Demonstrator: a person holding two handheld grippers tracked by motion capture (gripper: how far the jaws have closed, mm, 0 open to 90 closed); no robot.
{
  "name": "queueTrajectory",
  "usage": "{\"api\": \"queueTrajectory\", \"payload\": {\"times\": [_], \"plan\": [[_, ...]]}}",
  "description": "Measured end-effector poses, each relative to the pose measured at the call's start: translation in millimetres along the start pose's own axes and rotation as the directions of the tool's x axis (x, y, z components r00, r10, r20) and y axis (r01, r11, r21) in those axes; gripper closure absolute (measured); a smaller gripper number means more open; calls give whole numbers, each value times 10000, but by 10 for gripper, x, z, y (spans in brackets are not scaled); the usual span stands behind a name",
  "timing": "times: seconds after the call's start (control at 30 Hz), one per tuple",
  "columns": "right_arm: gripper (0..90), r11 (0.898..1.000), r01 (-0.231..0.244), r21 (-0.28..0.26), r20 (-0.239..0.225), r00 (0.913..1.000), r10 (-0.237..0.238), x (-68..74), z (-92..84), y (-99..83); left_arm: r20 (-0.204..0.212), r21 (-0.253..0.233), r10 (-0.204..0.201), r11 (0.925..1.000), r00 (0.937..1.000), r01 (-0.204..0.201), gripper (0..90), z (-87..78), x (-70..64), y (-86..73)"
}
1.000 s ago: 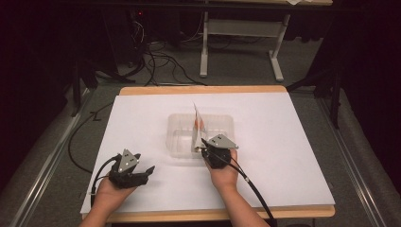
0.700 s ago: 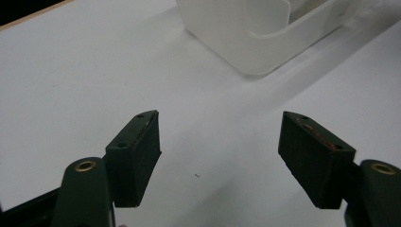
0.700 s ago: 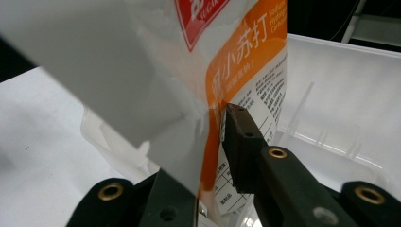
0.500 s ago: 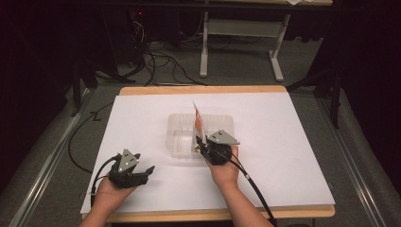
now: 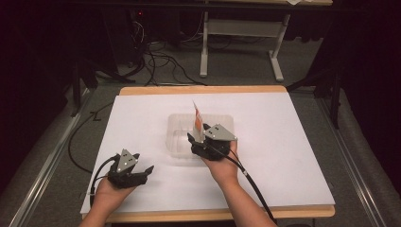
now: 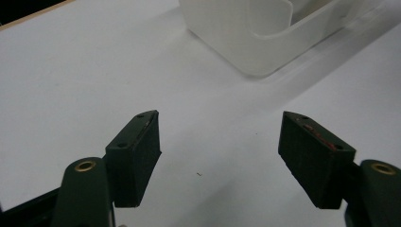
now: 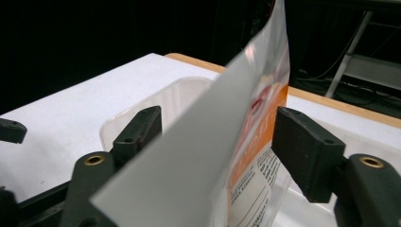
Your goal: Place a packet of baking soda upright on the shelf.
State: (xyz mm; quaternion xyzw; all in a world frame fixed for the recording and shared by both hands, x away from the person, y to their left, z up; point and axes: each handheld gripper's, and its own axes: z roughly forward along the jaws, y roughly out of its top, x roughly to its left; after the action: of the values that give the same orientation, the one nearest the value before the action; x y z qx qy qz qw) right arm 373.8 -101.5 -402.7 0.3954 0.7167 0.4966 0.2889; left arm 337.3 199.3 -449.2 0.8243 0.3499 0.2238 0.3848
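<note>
Rising off the clear tray (image 5: 179, 124), the right gripper (image 5: 199, 140) has just opened wide around the light, floppy packet (image 5: 197, 122) standing inside it, best pinched at its stiff top edge.

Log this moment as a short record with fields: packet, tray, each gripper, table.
packet: orange and white packet, upright in the tray, standing between the right gripper's open jaws, pads apart from it
tray: clear plastic tray, mid-table on the white sheet
right gripper: right gripper at the tray's near edge, jaws just opened
left gripper: left gripper open, nothing between its jaws, resting on the table's near left, apart from the tray
table: white-covered table with wooden edge
</note>
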Motion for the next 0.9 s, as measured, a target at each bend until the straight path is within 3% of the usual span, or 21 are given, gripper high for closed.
{"api": "queueTrajectory", "payload": {"times": [0.5,0.83,0.9], "plan": [[316,9995,104,294,-264,9996,-96,-28,-190,-44,-59,-37,-117,9999,9999,117,305,-1,4,-7],[321,9993,92,371,-246,9997,-83,-196,-550,-196,-121,-60,-206,9998,9997,205,304,-7,20,-14],[322,9991,37,425,-88,10000,-33,-293,-675,-235,-133,-100,-256,9996,9996,255,304,-15,25,-16]]}}
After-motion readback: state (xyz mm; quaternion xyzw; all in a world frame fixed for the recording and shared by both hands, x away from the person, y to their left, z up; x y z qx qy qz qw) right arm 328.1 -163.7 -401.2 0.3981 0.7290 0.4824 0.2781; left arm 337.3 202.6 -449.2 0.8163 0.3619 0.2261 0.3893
